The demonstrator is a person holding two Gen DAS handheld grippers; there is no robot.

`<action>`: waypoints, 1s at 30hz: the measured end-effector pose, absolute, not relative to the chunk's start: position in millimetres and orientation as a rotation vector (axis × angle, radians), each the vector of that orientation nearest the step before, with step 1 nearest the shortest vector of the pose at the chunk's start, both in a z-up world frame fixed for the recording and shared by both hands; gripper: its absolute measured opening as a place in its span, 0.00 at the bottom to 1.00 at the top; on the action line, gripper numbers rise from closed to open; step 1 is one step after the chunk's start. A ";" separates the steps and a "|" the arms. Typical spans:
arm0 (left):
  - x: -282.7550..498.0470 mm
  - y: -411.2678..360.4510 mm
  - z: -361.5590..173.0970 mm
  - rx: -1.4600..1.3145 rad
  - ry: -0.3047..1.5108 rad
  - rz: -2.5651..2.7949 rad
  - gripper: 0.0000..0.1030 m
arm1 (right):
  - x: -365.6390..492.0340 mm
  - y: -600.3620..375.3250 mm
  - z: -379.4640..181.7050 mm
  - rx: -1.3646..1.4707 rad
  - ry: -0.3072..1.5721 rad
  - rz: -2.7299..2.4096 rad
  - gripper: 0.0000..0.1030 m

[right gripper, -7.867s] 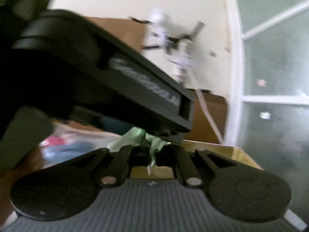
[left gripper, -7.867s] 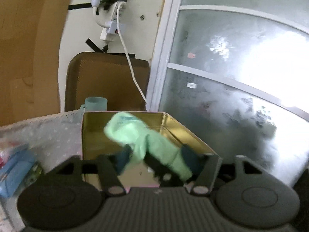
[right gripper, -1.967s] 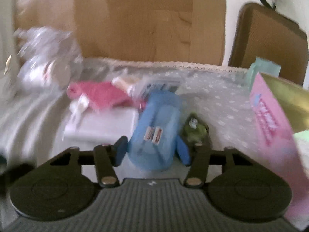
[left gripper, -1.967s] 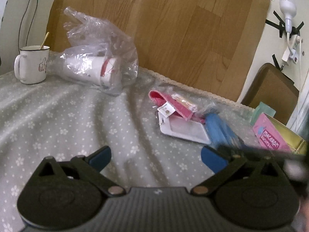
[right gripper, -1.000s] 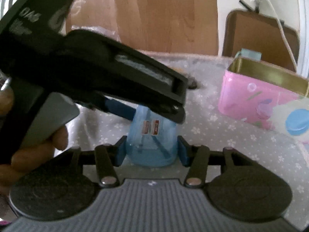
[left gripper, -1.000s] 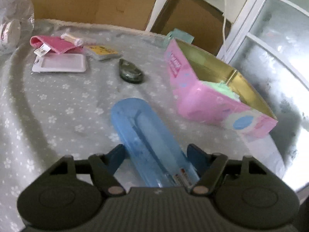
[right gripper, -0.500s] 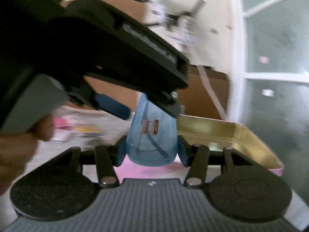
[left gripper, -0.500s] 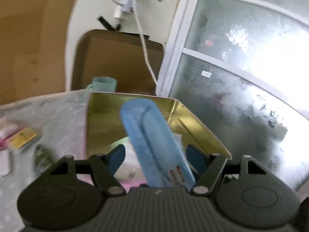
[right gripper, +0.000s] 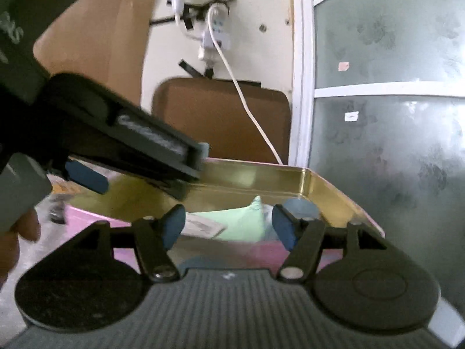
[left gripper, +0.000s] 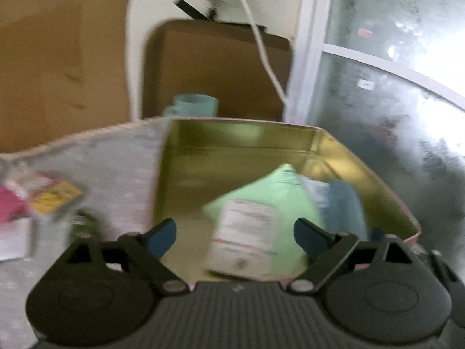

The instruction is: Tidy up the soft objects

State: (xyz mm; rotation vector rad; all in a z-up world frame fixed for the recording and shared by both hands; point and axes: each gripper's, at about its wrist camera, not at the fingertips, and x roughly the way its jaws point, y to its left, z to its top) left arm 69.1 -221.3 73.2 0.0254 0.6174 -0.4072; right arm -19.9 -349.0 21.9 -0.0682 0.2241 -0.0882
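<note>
A pink tin box with a gold inside (left gripper: pixel 186 174) (right gripper: pixel 328 189) stands on the table. In it lie a light green soft pack (left gripper: pixel 279 192) (right gripper: pixel 241 224) with a white label and a blue soft pack (left gripper: pixel 345 206) (right gripper: pixel 299 208) at its right side. My left gripper (left gripper: pixel 235 237) is open and empty just above the box's near edge. My right gripper (right gripper: pixel 226 226) is open and empty, close in front of the box. The left gripper's black body (right gripper: pixel 116 142) crosses the right wrist view from the left.
On the dotted tablecloth (left gripper: pixel 110 163) left of the box lie a pink pouch (left gripper: pixel 11 206), a yellow packet (left gripper: pixel 55 200) and a dark green item (left gripper: pixel 85 224). A teal cup (left gripper: pixel 194 106) stands behind the box. A brown chair back (left gripper: pixel 215 69), a hanging white cable and a frosted window (left gripper: pixel 392 87) are beyond.
Both grippers held the blue pack over the box half a second ago. Both have opened, and the blue pack now lies in the box beside the green pack.
</note>
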 end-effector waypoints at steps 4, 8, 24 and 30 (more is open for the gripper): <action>51.2 -185.9 79.4 0.046 0.568 -0.319 0.92 | -45.2 -330.1 22.9 -0.013 0.192 -0.072 0.66; 35.7 -147.2 76.4 0.044 0.551 -0.229 0.93 | -51.1 -312.6 27.9 0.014 0.174 -0.037 0.66; 13.2 -34.9 30.9 0.100 0.563 0.031 0.95 | -50.7 -223.3 28.0 -0.046 0.147 0.059 0.66; 16.3 -25.7 15.4 0.091 0.596 0.052 0.95 | -46.4 -218.8 26.2 -0.078 0.171 0.061 0.67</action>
